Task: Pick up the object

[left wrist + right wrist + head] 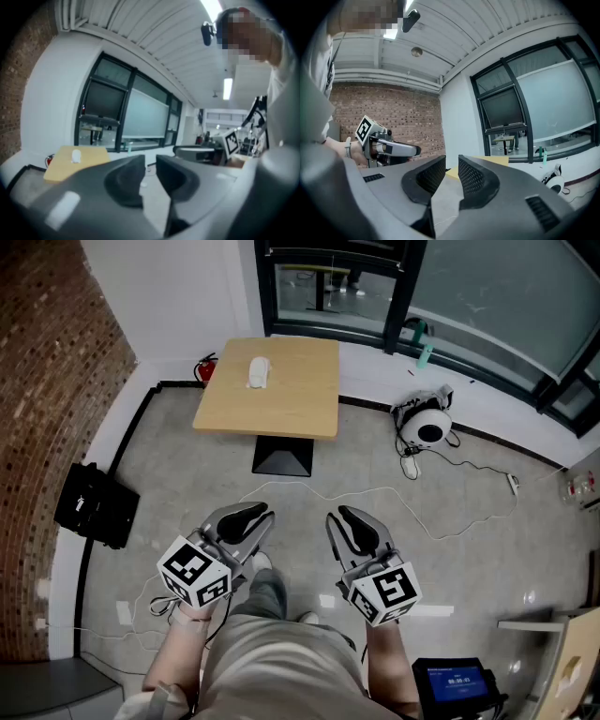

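A small white object [259,372] lies on the far part of a light wooden table [281,413], well ahead of me across the floor. It shows again, small, in the left gripper view as the white object [76,155] on the table [61,168]. My left gripper [246,517] and right gripper [352,521] hang side by side at waist height, far short of the table. Seen along its jaws, the left gripper [150,161] leaves only a thin slit with nothing in it. The right gripper [451,161] looks the same, empty, with the table's edge [497,160] beyond it.
A brick wall runs down the left, with a black bag [94,504] on the floor beside it. A fire extinguisher [205,367] stands left of the table. A white round device [429,427], a teal bottle [426,354] and a loose cable [375,491] lie near the dark-framed windows.
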Available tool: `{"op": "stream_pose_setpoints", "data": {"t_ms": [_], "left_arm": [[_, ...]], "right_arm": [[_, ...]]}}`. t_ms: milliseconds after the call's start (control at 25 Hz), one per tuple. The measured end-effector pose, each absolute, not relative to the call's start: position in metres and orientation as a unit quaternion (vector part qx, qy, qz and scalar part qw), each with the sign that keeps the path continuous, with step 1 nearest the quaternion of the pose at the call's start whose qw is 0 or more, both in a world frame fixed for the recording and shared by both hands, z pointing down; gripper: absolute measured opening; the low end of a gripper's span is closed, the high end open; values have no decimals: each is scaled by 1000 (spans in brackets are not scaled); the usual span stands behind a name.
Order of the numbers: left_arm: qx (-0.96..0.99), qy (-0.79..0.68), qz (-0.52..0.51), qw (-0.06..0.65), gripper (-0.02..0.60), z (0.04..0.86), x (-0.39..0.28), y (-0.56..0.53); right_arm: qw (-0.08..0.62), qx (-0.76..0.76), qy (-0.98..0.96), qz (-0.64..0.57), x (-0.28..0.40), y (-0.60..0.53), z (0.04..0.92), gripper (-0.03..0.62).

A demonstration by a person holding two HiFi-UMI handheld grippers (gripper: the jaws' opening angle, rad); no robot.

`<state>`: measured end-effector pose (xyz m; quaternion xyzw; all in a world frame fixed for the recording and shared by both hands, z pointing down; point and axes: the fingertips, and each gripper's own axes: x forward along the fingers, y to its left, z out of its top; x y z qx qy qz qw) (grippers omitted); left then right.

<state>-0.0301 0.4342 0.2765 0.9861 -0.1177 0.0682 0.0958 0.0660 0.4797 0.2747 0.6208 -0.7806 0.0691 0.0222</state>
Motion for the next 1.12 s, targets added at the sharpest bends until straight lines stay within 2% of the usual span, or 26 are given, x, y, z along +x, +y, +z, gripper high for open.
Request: {"op": "stream_pose_setpoints", "data": {"t_ms": [400,640,1120], "left_arm": [[982,-132,80,111,57,307,-47,220],[977,-141,97,124,58,330,-50,126],[933,-280,133,183,77,383,64,-39]], "right_arm": [[119,631,-764,63,103,270,279,63],[137,630,-761,71,124,166,286,63],[179,492,-848,88,249,-42,349,86]]}}
